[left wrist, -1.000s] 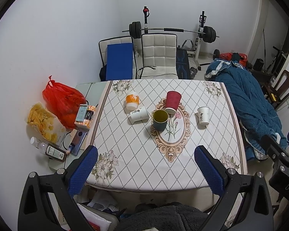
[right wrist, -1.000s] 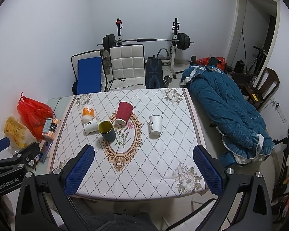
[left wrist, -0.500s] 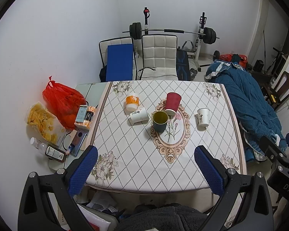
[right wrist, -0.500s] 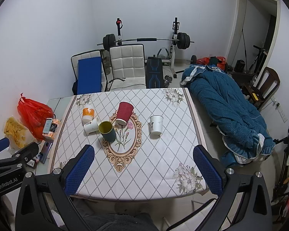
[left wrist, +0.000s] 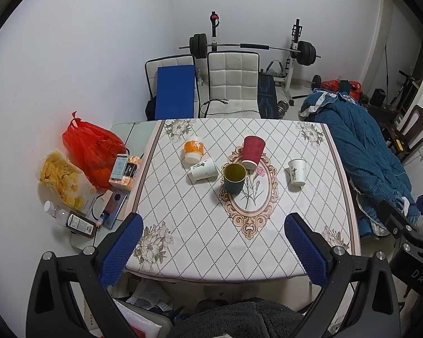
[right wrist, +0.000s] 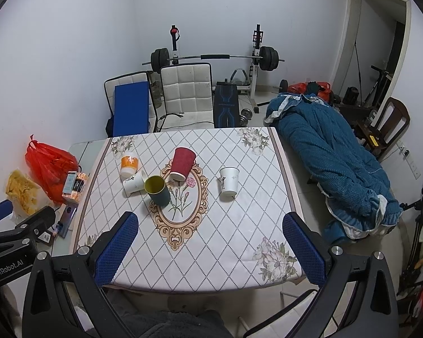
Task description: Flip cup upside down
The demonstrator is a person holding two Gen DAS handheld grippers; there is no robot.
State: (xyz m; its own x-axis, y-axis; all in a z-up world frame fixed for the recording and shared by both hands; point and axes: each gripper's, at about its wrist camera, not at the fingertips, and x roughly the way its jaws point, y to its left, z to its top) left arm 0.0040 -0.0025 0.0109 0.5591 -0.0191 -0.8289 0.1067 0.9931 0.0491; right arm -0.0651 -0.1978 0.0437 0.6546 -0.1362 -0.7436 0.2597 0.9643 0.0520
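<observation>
Both grippers, left gripper (left wrist: pixel 211 242) and right gripper (right wrist: pixel 210 240), gape empty near the dark glossy cup (left wrist: pixel 233 178), upright beside a ribbed red paper cup (left wrist: pixel 252 152).

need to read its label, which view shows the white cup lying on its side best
The left wrist view: the tipped white cup shows its whole side and black marking. In the right wrist view the dark green cup partly hides it.

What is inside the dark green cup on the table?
The dark green cup stands upright with its mouth open. Only its yellow inner wall shows; its bottom is hidden by the rim, so contents cannot be confirmed.
</observation>
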